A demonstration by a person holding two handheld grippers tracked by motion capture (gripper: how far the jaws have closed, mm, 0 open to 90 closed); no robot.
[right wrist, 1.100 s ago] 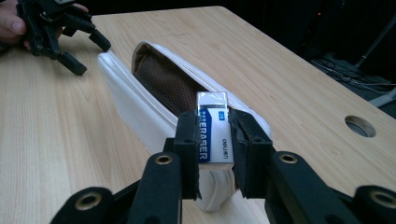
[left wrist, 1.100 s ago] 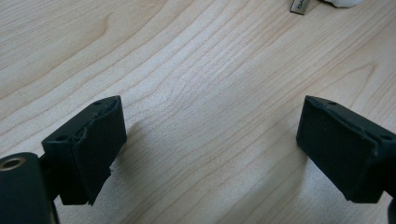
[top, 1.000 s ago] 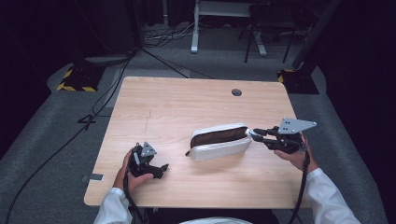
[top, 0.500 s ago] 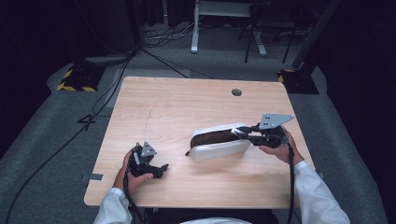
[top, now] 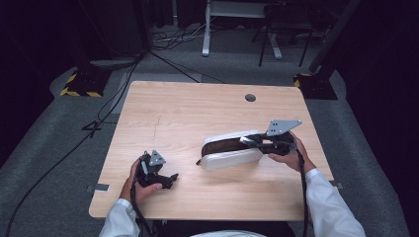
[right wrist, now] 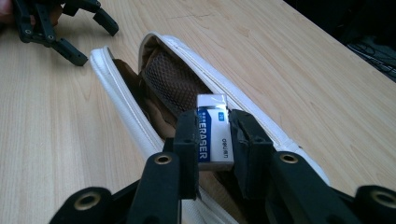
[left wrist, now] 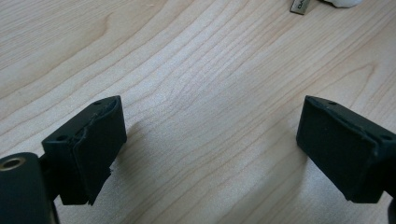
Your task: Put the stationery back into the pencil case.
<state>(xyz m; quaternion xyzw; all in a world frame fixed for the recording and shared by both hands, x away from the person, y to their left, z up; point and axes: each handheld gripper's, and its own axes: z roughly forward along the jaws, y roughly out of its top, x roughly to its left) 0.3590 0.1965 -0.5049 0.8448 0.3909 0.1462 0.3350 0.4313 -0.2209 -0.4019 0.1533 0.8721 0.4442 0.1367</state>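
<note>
High view: one white pencil case [top: 231, 157] lies unzipped on the wooden surface [top: 197, 113], with the right tongs [top: 253, 142] at its open top and the left tongs [top: 170, 177] resting well apart. Left gripper view: the left tongs [left wrist: 210, 140] stand wide apart, holding nothing. Right gripper view: the right tongs [right wrist: 213, 135] clamp one eraser [right wrist: 213, 134] above the case's brown interior [right wrist: 163, 84], whose contents cannot be made out.
</note>
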